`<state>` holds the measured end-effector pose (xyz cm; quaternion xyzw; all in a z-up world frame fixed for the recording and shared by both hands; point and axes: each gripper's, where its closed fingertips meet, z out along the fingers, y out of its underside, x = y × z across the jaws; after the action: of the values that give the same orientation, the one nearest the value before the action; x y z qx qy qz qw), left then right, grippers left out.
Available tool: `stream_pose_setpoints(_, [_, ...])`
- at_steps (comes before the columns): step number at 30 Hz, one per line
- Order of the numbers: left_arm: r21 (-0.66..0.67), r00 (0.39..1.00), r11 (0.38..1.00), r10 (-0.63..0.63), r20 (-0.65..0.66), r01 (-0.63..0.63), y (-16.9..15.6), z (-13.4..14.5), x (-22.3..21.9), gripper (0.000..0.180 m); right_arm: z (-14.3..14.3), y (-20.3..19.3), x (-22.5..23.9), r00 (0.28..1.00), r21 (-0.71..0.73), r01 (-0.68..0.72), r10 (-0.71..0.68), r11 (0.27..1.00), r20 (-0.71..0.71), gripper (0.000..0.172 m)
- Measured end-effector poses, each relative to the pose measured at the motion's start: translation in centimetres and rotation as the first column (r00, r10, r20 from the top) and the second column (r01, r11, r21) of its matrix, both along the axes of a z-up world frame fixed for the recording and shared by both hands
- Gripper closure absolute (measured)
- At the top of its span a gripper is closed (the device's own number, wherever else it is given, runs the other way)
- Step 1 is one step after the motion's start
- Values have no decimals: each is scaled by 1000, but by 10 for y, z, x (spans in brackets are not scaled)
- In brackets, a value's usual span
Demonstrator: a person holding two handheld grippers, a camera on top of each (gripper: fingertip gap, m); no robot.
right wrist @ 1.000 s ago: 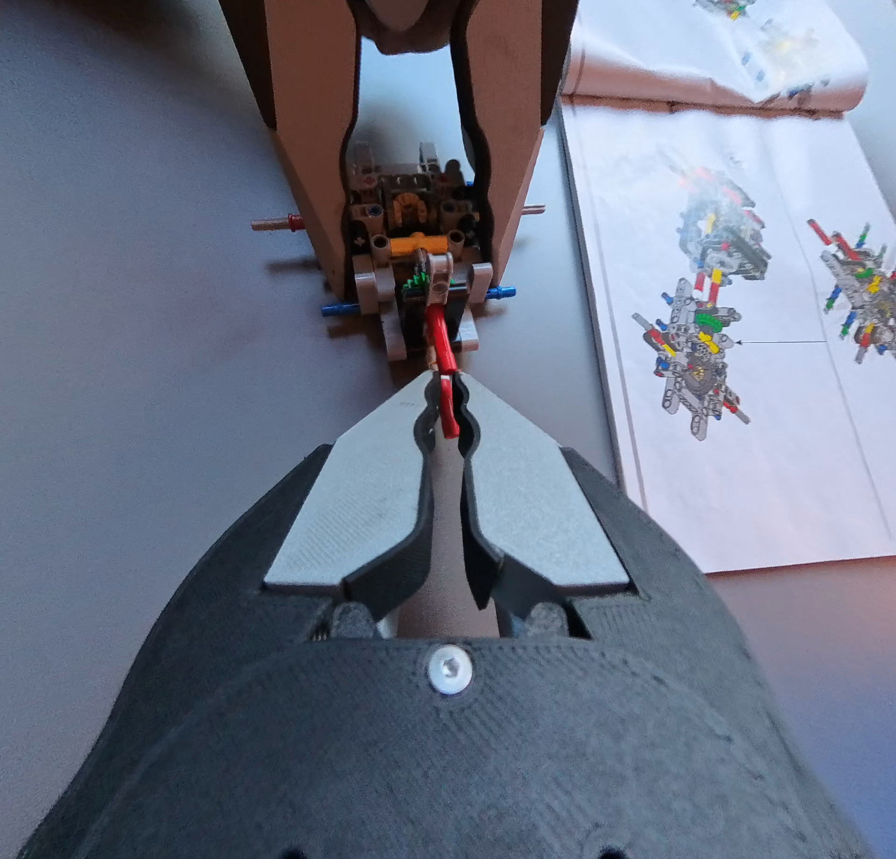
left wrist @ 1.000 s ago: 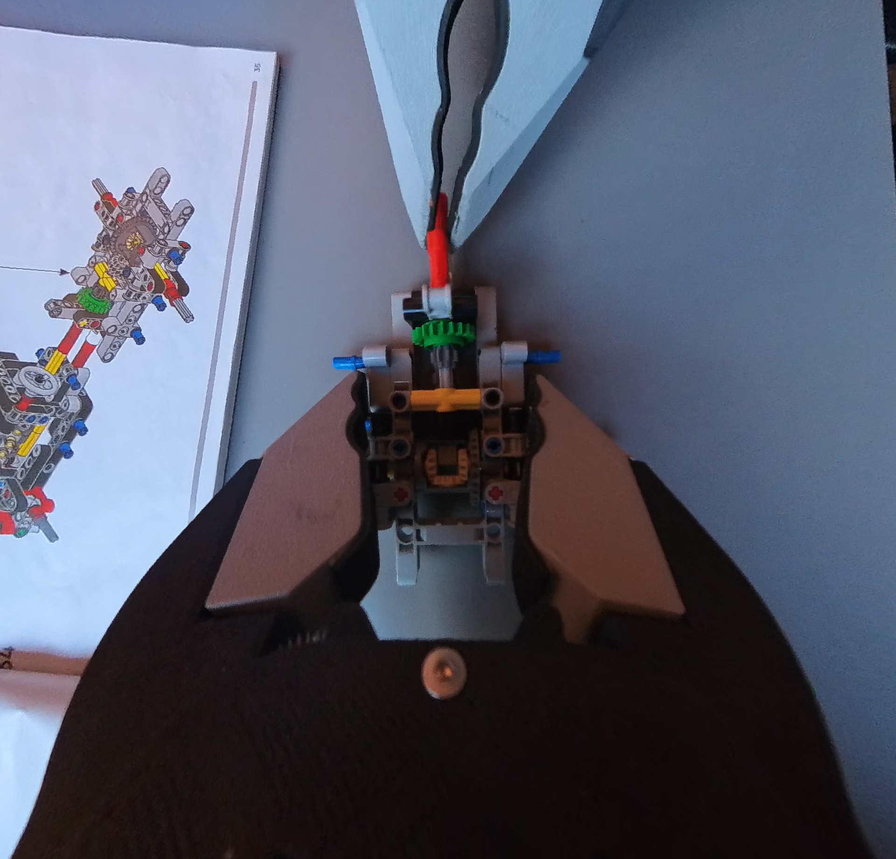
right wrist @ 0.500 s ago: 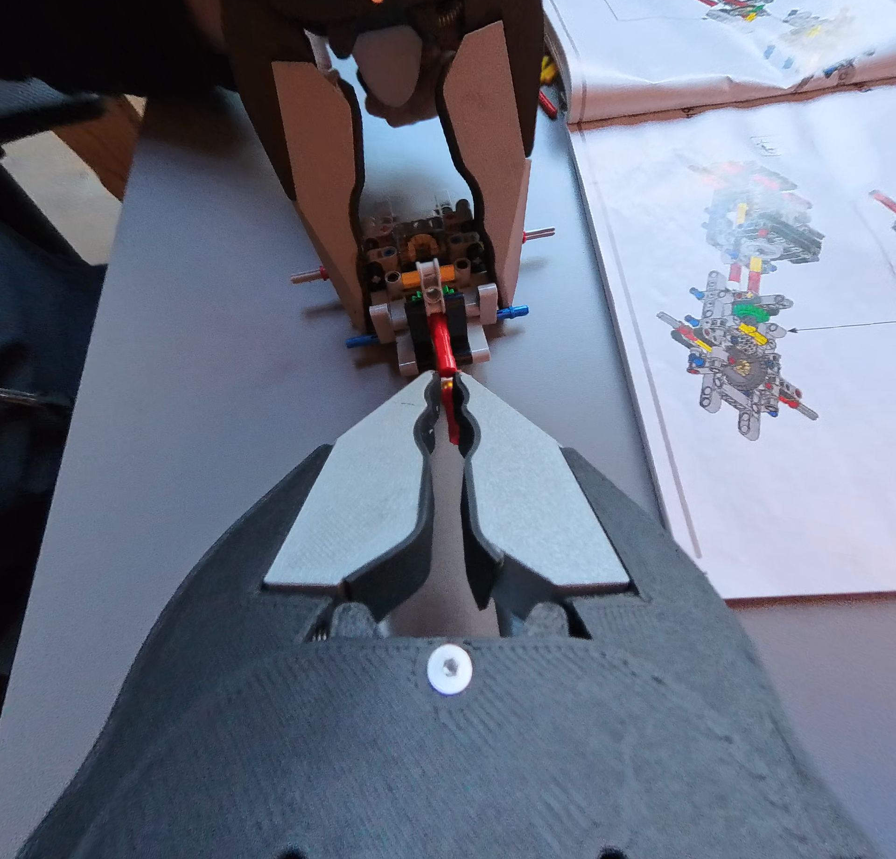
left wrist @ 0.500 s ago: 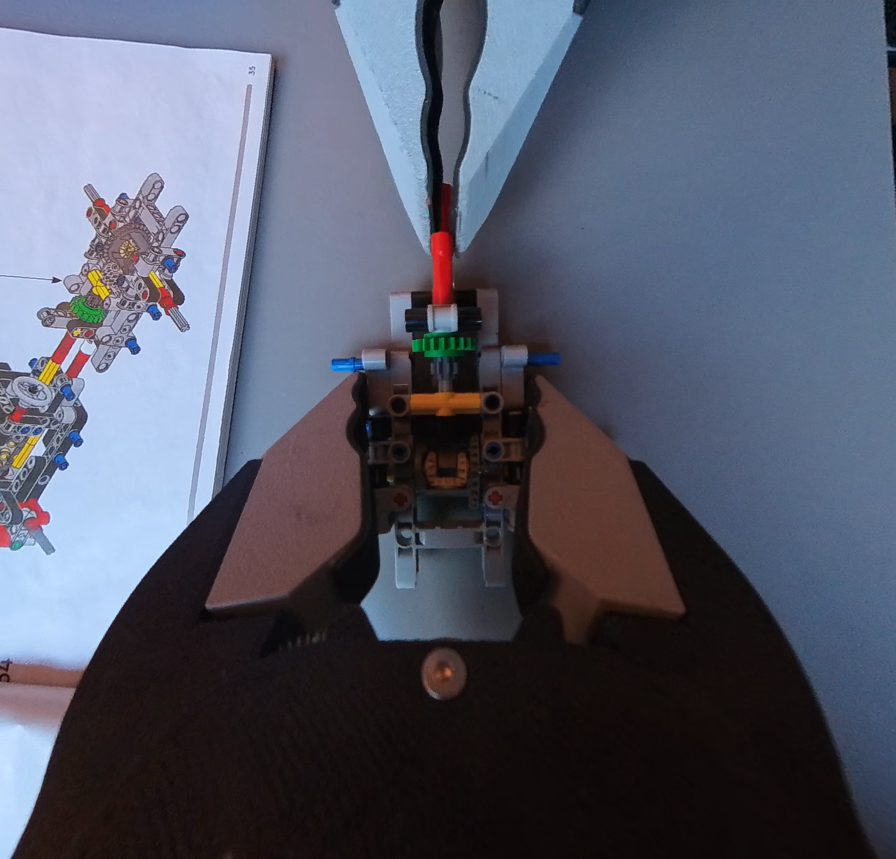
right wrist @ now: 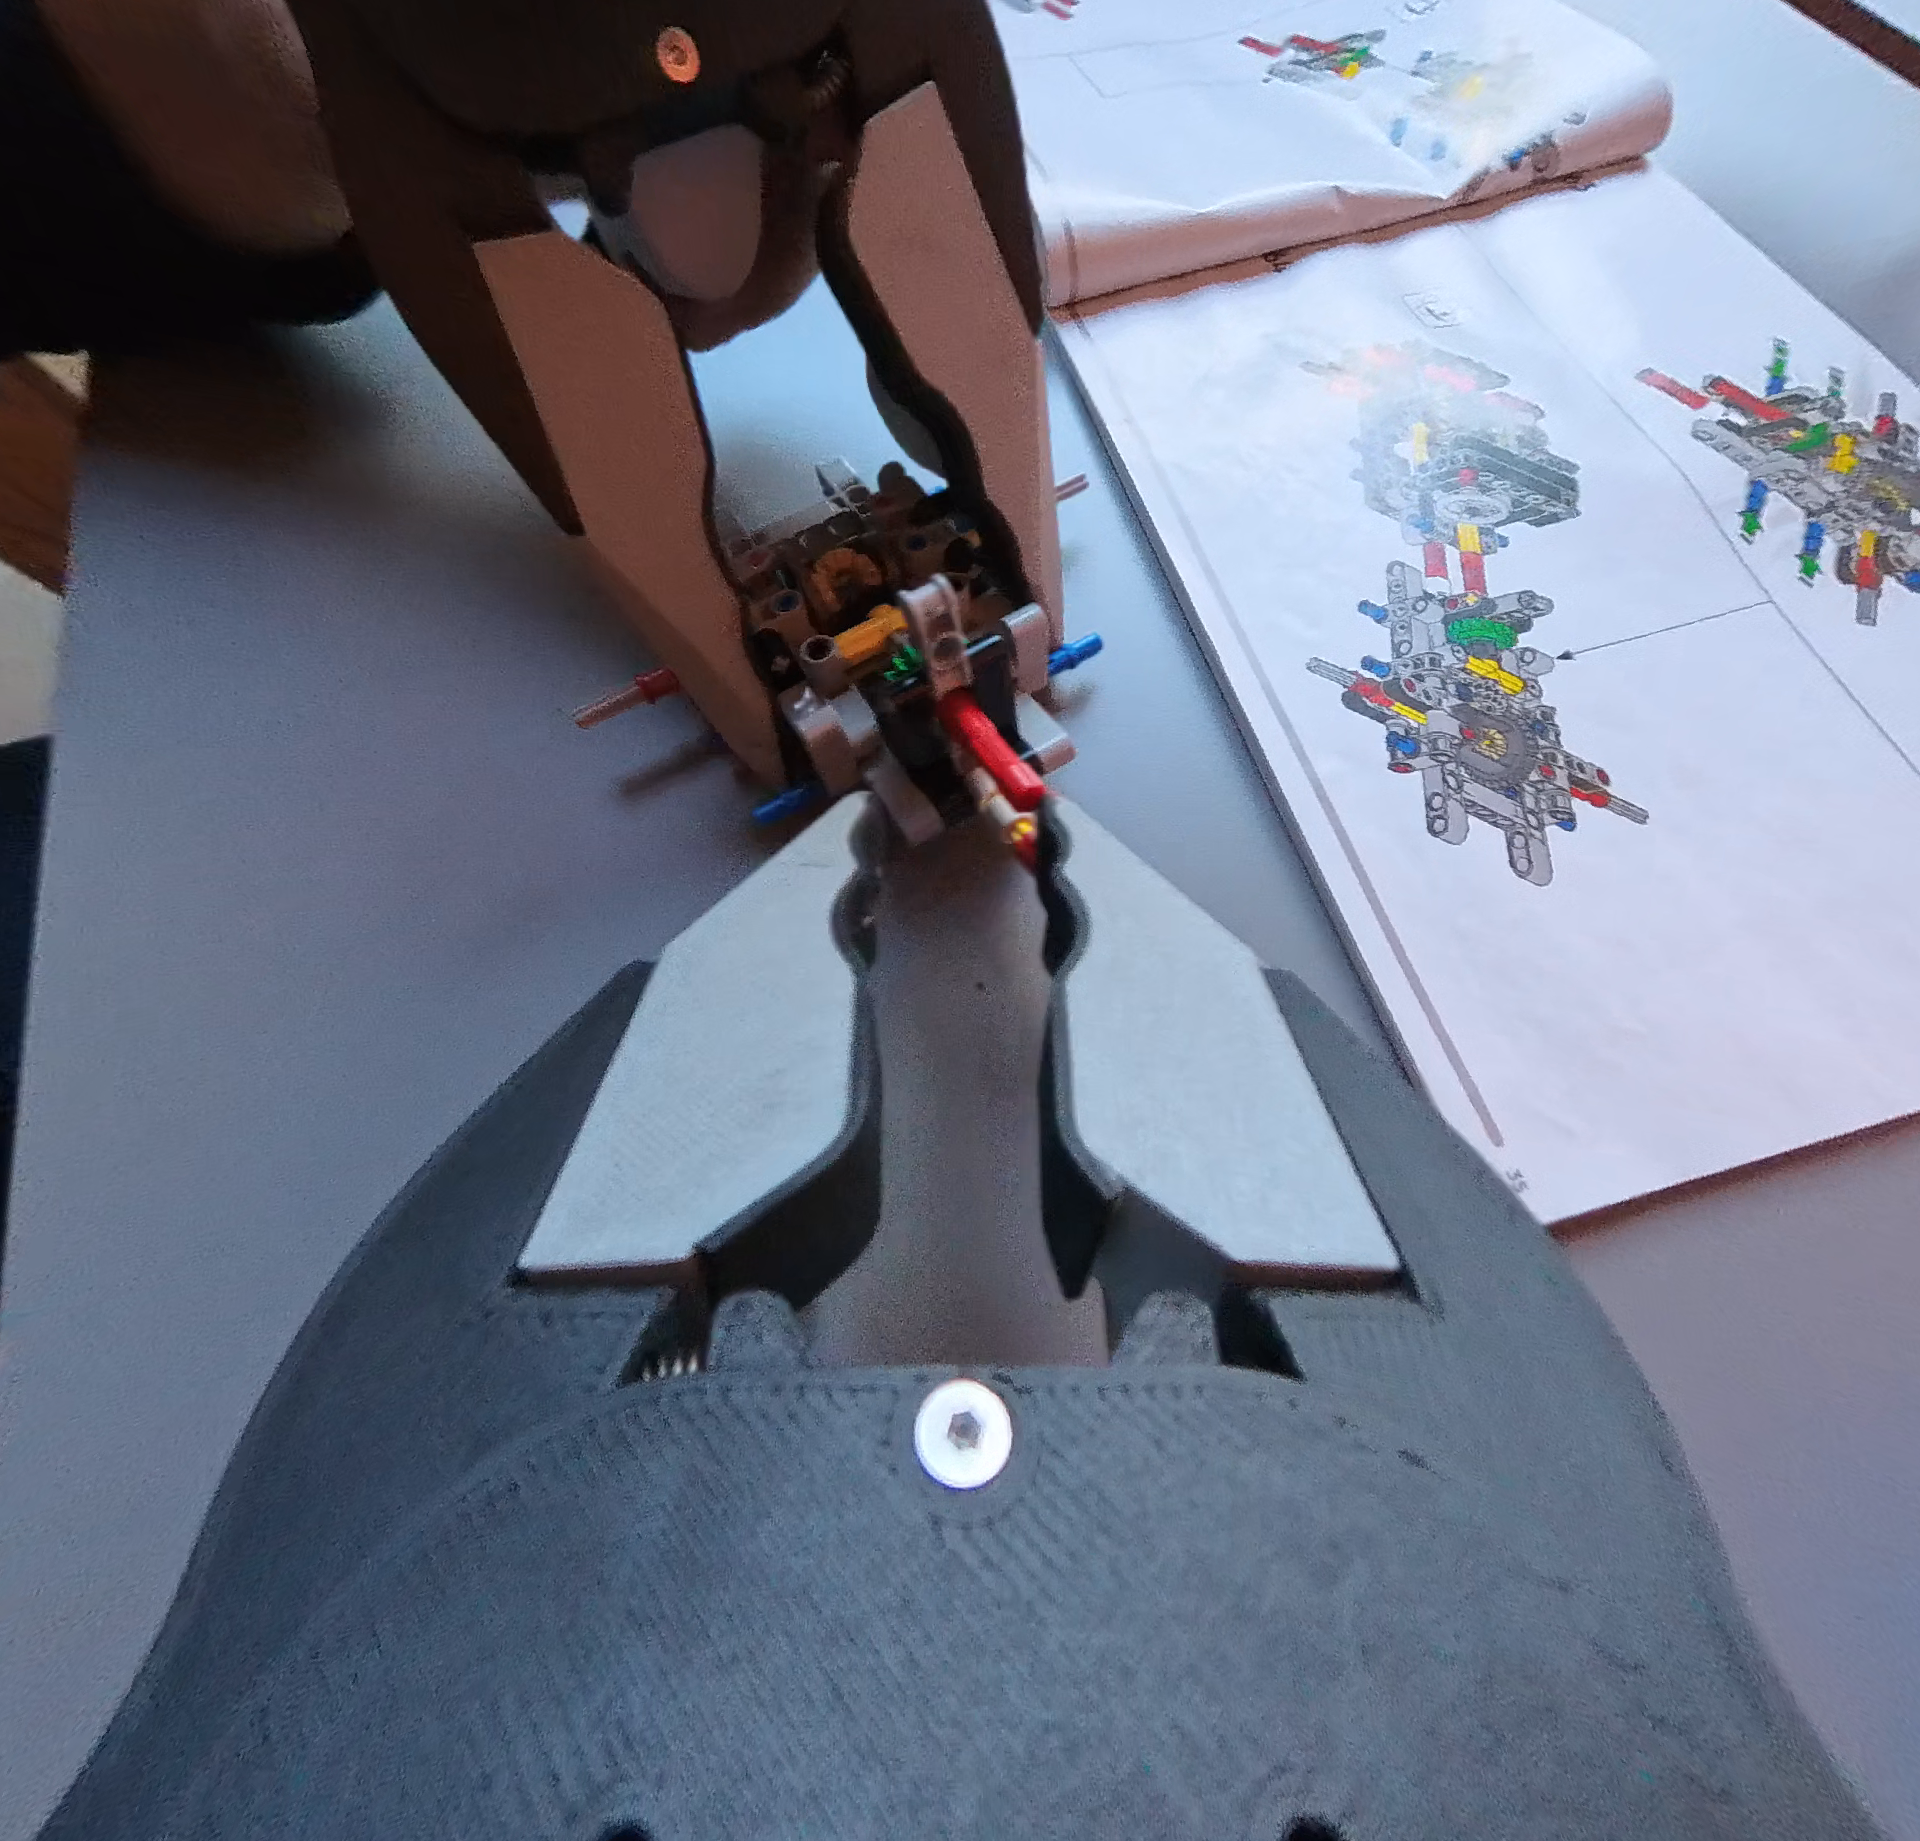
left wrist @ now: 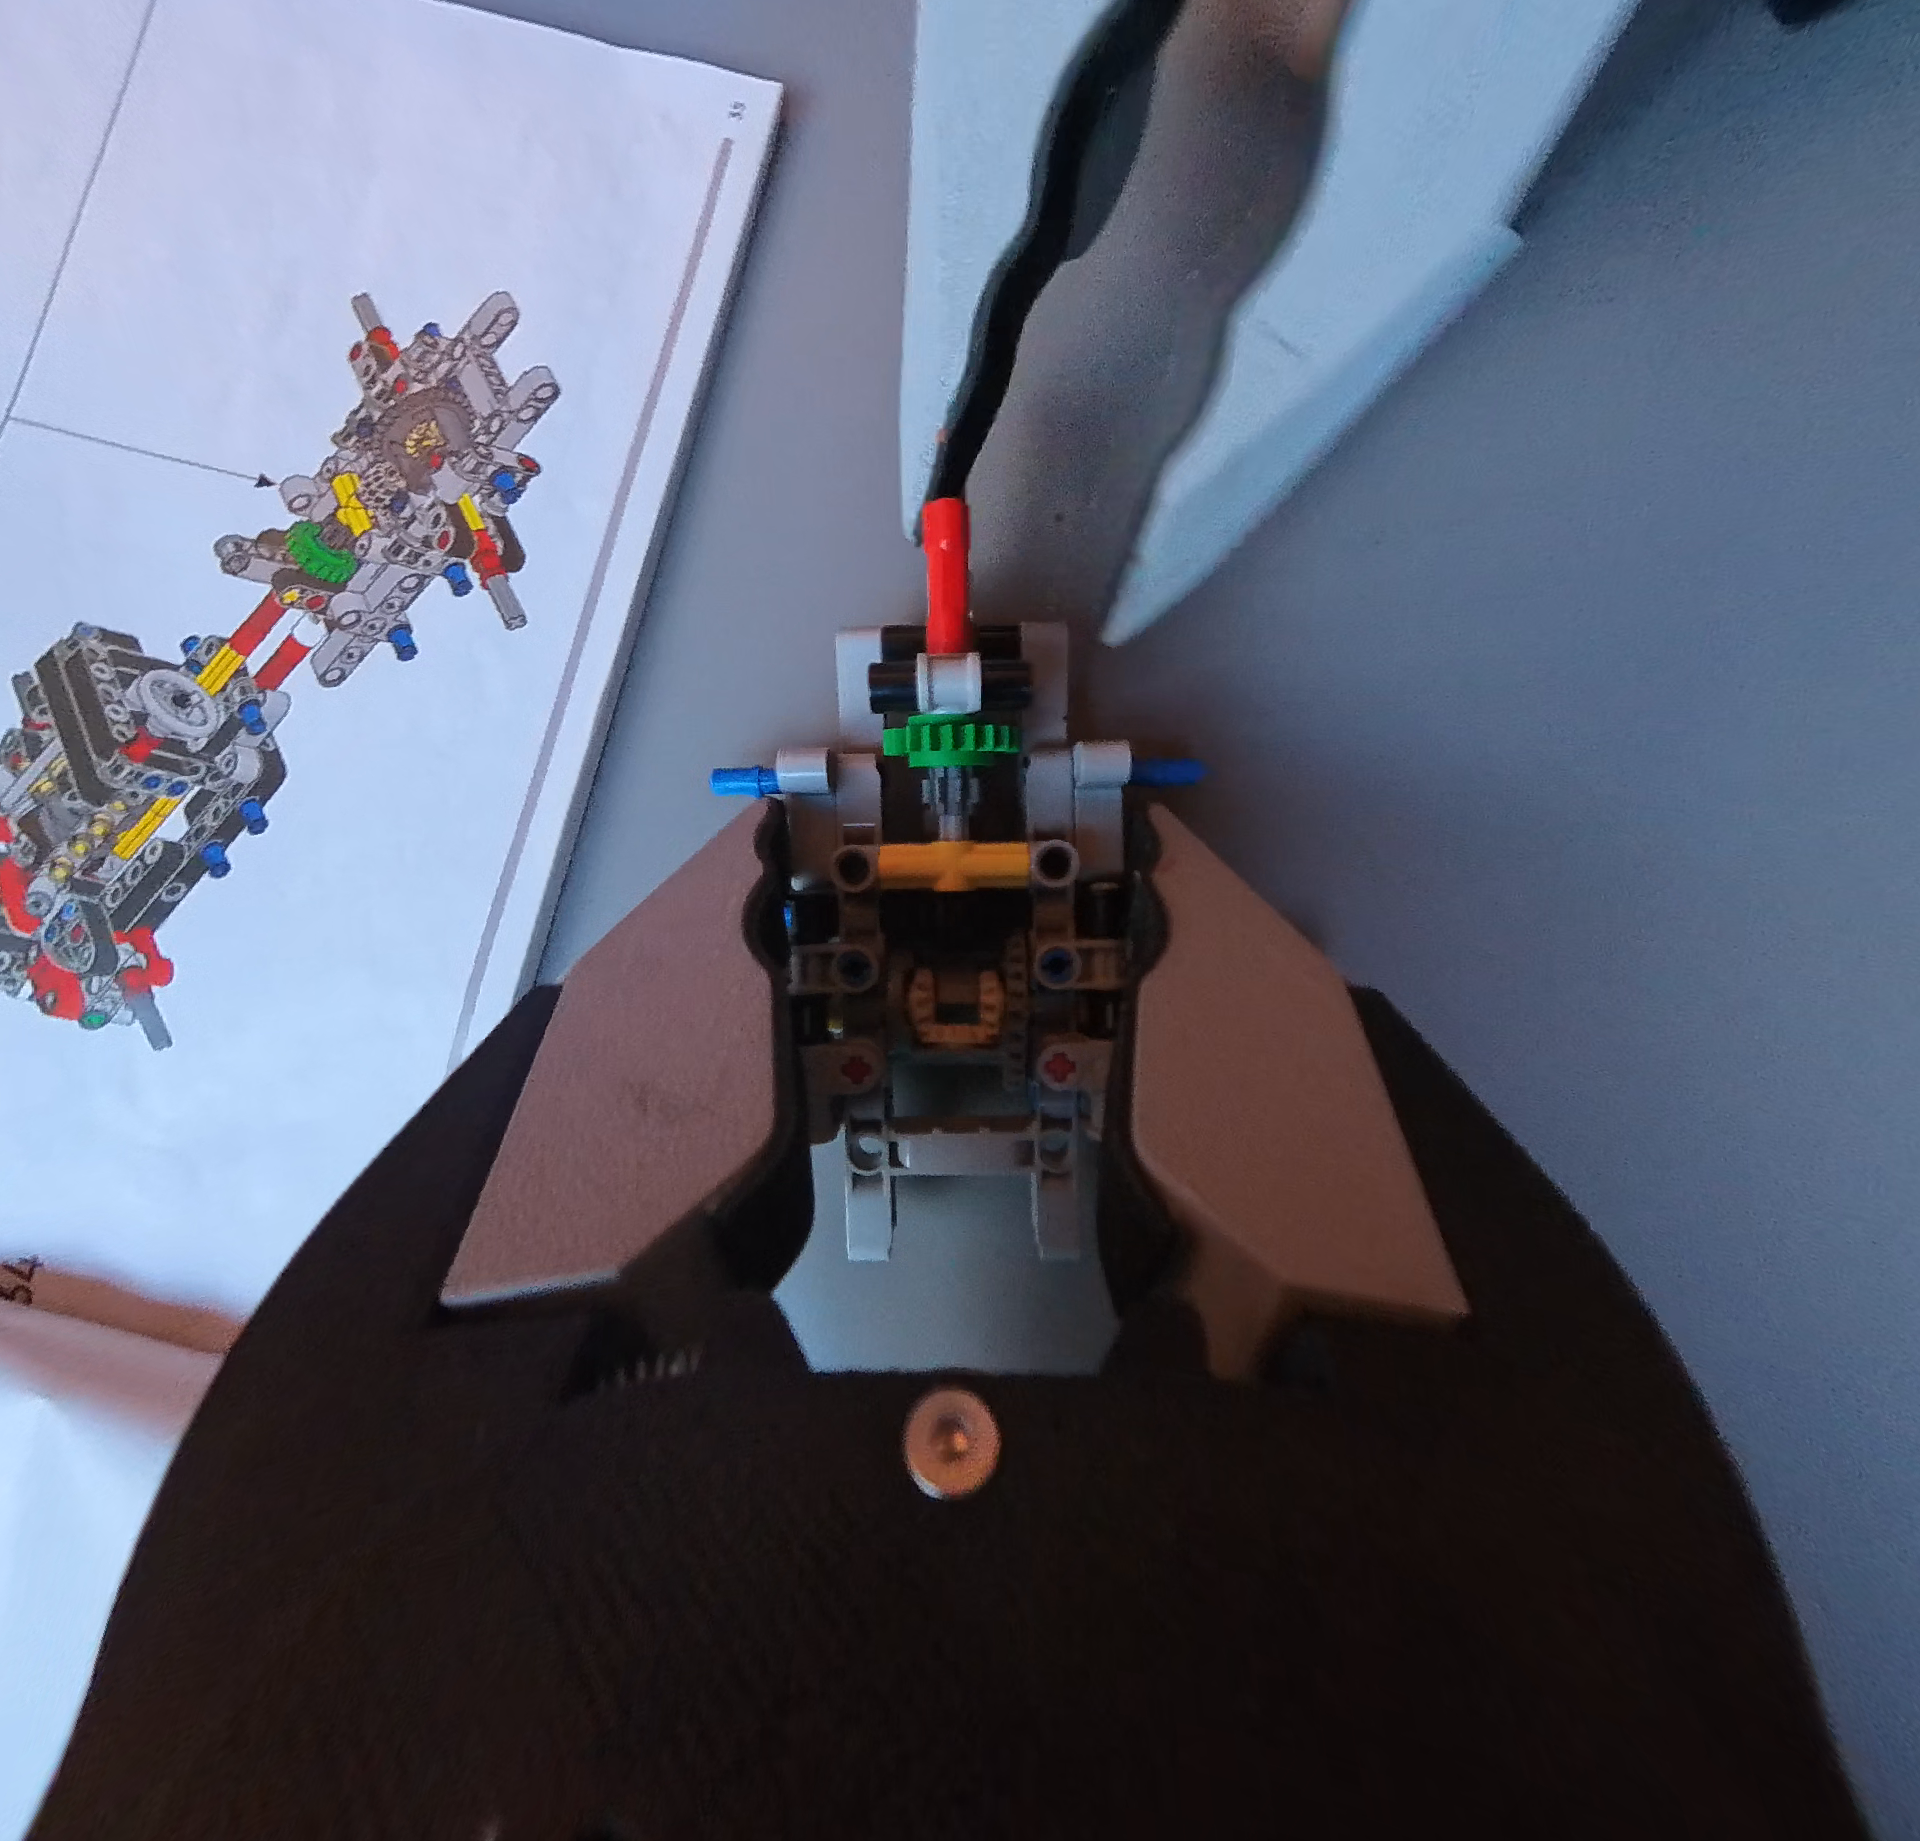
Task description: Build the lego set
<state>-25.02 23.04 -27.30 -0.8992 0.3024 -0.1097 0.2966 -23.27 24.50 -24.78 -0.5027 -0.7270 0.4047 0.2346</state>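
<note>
My left gripper is shut on a small grey brick assembly with a green gear and a yellow cross piece, and holds it down on the grey table. A red axle sticks out of the assembly's far end. My right gripper is open just in front of that end. The red axle points into the gap and its tip lies by the right finger, not clamped. In the left wrist view the right gripper shows with its fingers spread. In the right wrist view the left gripper clamps the assembly.
An open instruction booklet lies on the table to the left of the assembly; in the right wrist view it lies to the right. A thin red-and-tan pin sticks out of the assembly's side. The table's edge is at the far left.
My right gripper was shut on the red axle and has opened, letting it go; the axle stays in the assembly. My left gripper keeps its grip and has not moved.
</note>
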Motion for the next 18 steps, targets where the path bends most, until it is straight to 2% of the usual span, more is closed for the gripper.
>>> stream_pose_setpoints(3, [1, 1000, 1000, 21, -2, -21, 2, 0, -2, 119, 0, -5, -1, 1000, 50, 24, -24, 998, 1, 126])
stream_pose_setpoints(6, [5, 998, 998, 58, 0, -58, 5, 0, -6, 119, 1, -10, -5, 999, 12, 51, -51, 999, 13, 106])
stream_pose_setpoints(9, [4, 997, 997, 78, 7, -78, 7, 0, -7, 119, -1, -5, -9, 995, 67, 101, -101, 993, -3, 112])
stream_pose_setpoints(14, [-7, 994, 994, 105, 25, -105, 8, 1, -8, 119, -6, -5, -12, 994, 202, 111, -107, 973, -30, 103])
stream_pose_setpoints(18, [-8, 998, 998, 55, 15, -54, 4, 0, -9, 119, -11, -10, -5, 999, 274, 8, 2, 962, -35, 99])
